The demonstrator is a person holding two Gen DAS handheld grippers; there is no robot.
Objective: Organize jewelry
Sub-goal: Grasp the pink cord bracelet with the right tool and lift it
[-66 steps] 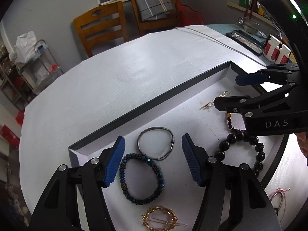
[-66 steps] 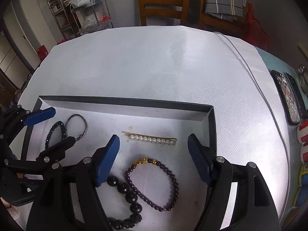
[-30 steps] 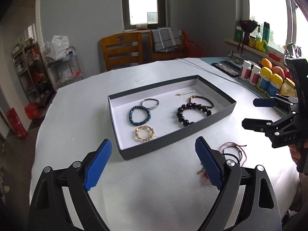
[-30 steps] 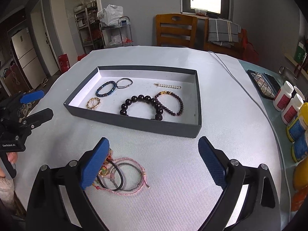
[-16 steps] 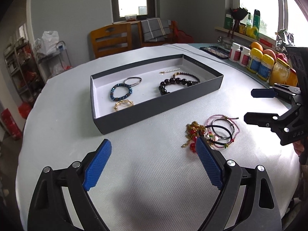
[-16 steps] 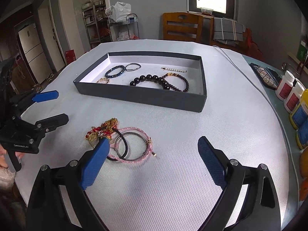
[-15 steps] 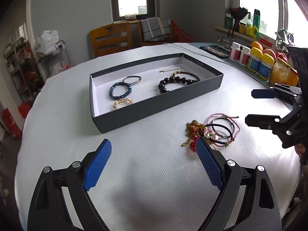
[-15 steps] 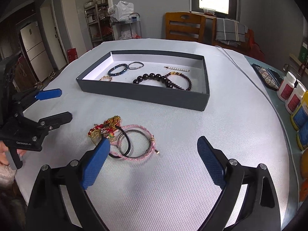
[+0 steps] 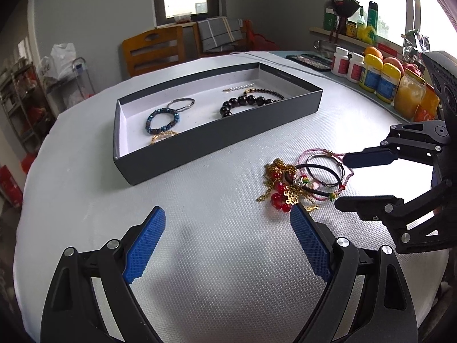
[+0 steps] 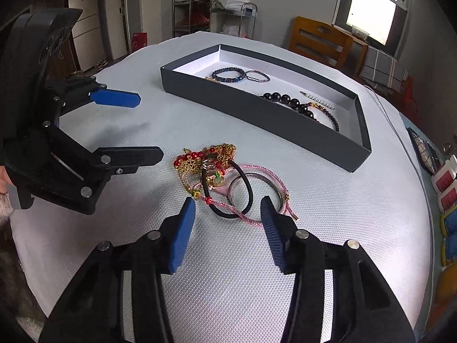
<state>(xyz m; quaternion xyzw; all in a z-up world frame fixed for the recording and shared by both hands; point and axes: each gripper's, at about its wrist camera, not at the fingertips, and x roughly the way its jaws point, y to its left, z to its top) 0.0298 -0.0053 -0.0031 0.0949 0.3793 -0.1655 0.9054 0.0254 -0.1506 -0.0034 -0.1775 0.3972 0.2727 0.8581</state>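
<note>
A dark grey tray [image 9: 217, 140] [image 10: 257, 108] on the white table holds a blue bead bracelet [image 9: 162, 120], a metal bangle [image 9: 181, 103], a black bead bracelet [image 9: 242, 103], a pearl pin [image 9: 239, 87] and a gold piece [image 9: 163, 136]. A tangled pile of loose jewelry [image 9: 302, 182] [image 10: 225, 183] lies in front of the tray: gold chain with red beads, black hair tie, pink cord, metal ring. My left gripper [image 9: 228, 231] is open and empty, left of the pile. My right gripper [image 10: 228, 214] [image 9: 345, 180] is open and empty, its tips close to the pile's near edge.
Bottles and jars [image 9: 380, 77] stand along the table's right edge, with a phone [image 9: 308, 58] behind them. Wooden chairs [image 9: 154, 48] stand beyond the far edge. A shelf rack [image 10: 194, 3] is by the wall.
Both grippers have pulled back out of the tray and come down toward the loose pile. The right gripper has swung in close behind the pile. Both stayed open.
</note>
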